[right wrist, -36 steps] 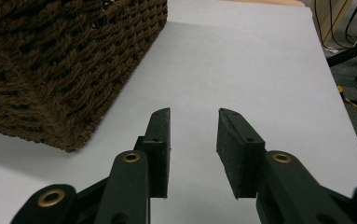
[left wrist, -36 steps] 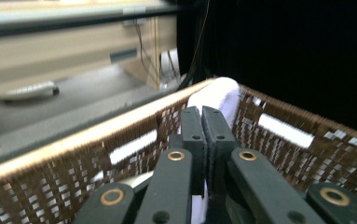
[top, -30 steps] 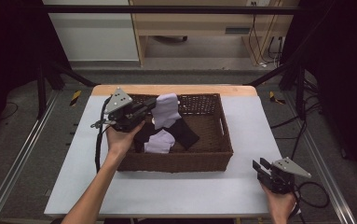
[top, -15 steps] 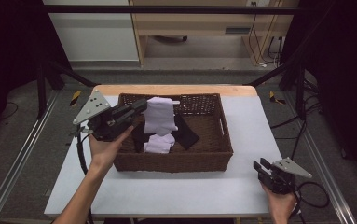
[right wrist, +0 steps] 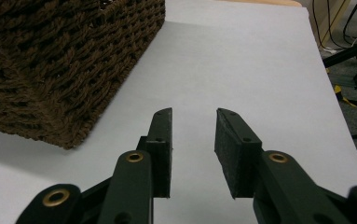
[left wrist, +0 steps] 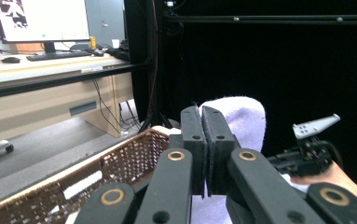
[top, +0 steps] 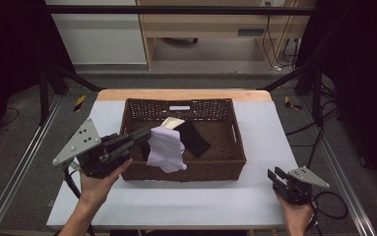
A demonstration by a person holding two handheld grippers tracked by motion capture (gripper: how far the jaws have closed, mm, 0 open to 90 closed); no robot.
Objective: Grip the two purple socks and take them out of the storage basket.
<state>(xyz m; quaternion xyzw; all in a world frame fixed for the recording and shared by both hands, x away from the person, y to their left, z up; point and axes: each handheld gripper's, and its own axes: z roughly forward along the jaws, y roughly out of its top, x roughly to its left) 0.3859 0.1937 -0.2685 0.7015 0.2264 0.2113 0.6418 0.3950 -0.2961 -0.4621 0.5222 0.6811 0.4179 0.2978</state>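
Observation:
A brown wicker basket stands in the middle of the white table. My left gripper is shut on a pale lilac cloth and holds it in the air above the basket's front left part. The cloth hangs down from the jaws. In the left gripper view the cloth shows behind the shut left gripper. A black cloth and a cream cloth lie inside the basket. My right gripper rests open near the table's front right corner; its open jaws hold nothing.
The basket's corner is to the left of the right gripper. Bare white table lies in front of the basket. A black frame surrounds the table, and a wooden desk stands behind it.
My left gripper has lifted the lilac cloth out of the basket and drawn it back towards the front left. The right gripper has stayed put.

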